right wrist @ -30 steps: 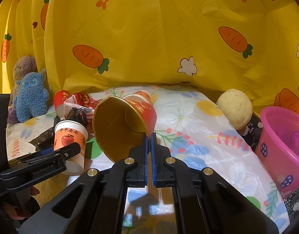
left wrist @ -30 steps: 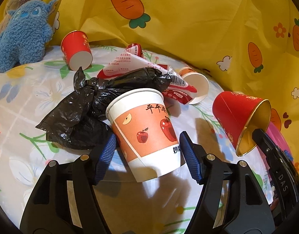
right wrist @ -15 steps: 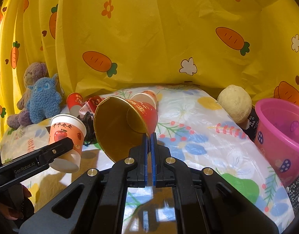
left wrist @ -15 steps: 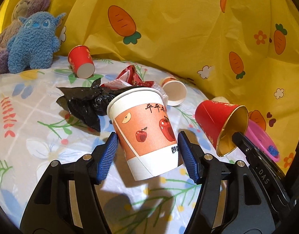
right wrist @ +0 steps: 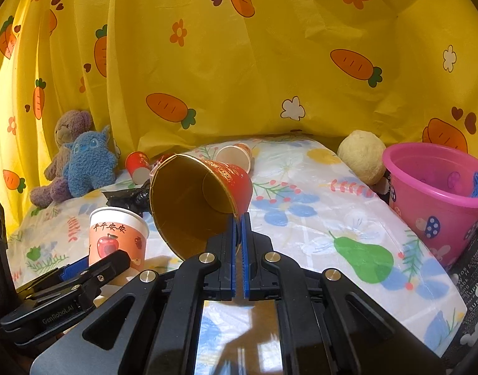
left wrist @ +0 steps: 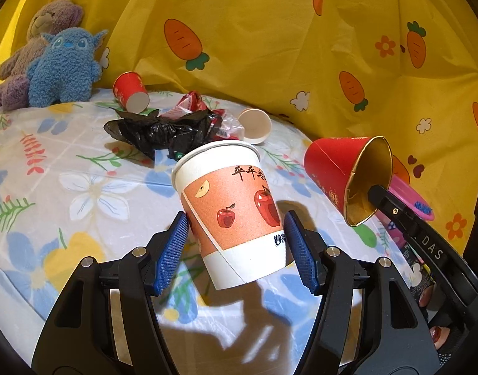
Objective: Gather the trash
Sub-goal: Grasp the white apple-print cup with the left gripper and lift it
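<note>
Two black plastic claws with blue ribbed pads.

Left claw (left wrist: 235, 243): glossy black linked arms, silver round screws at the joints, blue textured pads (left wrist: 171, 254) on the inner faces; white "GenRobot.AI" lettering along its side. Right claw (right wrist: 238, 243): same black frame, silver screws, narrow blue toothed pads; "DAS" printed in pale letters on one finger.

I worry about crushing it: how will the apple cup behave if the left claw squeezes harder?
The apple cup looks like thin paper and empty, so probably light and easily dented. The left claw grips its narrow lower part, so it may slip or tilt.
</note>
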Motion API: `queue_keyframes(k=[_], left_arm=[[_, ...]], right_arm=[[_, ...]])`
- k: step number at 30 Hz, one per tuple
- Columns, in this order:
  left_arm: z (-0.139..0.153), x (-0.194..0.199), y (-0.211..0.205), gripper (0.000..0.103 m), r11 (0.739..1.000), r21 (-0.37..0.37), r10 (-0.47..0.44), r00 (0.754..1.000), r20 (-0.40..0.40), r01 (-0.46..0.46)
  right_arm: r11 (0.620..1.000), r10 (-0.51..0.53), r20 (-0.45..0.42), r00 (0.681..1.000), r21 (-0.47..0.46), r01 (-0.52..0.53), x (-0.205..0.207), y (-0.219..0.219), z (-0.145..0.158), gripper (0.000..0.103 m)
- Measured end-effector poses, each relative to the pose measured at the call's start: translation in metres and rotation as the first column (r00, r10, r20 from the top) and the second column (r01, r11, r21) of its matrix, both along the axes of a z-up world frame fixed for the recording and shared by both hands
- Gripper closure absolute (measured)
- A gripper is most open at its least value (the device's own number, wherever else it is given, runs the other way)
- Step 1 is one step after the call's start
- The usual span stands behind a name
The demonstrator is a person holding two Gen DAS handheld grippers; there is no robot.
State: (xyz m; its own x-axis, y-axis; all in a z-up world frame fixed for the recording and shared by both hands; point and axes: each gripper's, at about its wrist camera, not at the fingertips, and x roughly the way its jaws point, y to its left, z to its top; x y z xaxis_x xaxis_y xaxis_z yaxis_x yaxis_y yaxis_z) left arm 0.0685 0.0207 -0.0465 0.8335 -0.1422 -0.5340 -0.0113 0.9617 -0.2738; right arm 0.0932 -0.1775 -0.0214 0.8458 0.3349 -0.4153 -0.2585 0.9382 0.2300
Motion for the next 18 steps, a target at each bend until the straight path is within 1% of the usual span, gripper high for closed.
queue_keyframes(k=[8, 18], left_arm=[[-0.002, -0.011, -0.010, 0.040, 0.999, -0.009, -0.031, 0.999, 0.008, 0.031], [0.001, -0.005, -0.028, 0.040, 0.998, -0.003, -0.067, 0.997, 0.023, 0.067]], right_arm=[[0.999, 0.003, -0.033, 0.999, 0.041, -0.002, -0.016, -0.017, -0.010, 0.099], [0.998, -0.010, -0.024, 1.000, 0.057, 0.011, -0.022, -0.034, -0.011, 0.099]])
